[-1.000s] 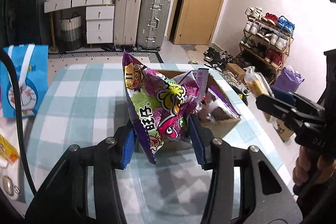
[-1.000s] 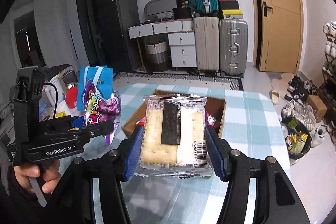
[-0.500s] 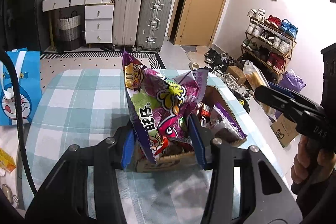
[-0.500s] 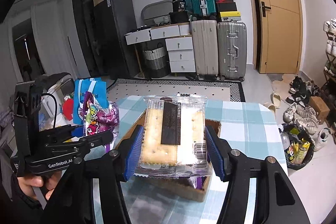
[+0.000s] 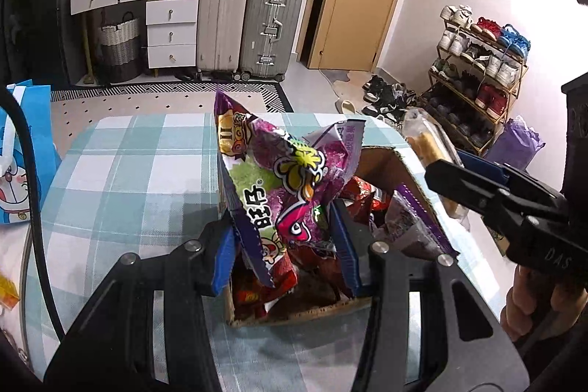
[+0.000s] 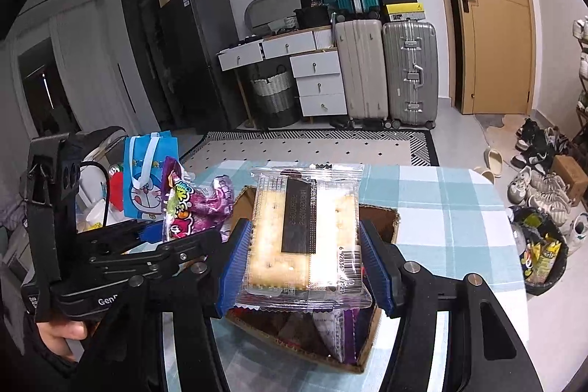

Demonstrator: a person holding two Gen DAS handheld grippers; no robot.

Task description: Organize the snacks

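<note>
My left gripper (image 5: pixel 284 245) is shut on a purple candy bag (image 5: pixel 279 186) and holds it over the near left part of an open cardboard box (image 5: pixel 408 168) that holds several snack packs. My right gripper (image 6: pixel 305 263) is shut on a clear pack of crackers (image 6: pixel 305 230) and holds it over the same box (image 6: pixel 382 219). The right gripper with its crackers also shows at the right of the left wrist view (image 5: pixel 463 179). The left gripper with the purple bag also shows at the left of the right wrist view (image 6: pixel 191 208).
The box stands on a table with a blue-and-white checked cloth (image 5: pixel 121 171). A blue Doraemon bag (image 6: pixel 147 182) stands off the table's left side. Suitcases (image 5: pixel 250 24), drawers and a shoe rack (image 5: pixel 477 61) stand across the room. A bin with wrappers (image 6: pixel 540 252) sits on the floor at right.
Both grippers have moved forward with their packs and now hang over the box, which has come nearer and lower in both views. Neither grip has changed.
</note>
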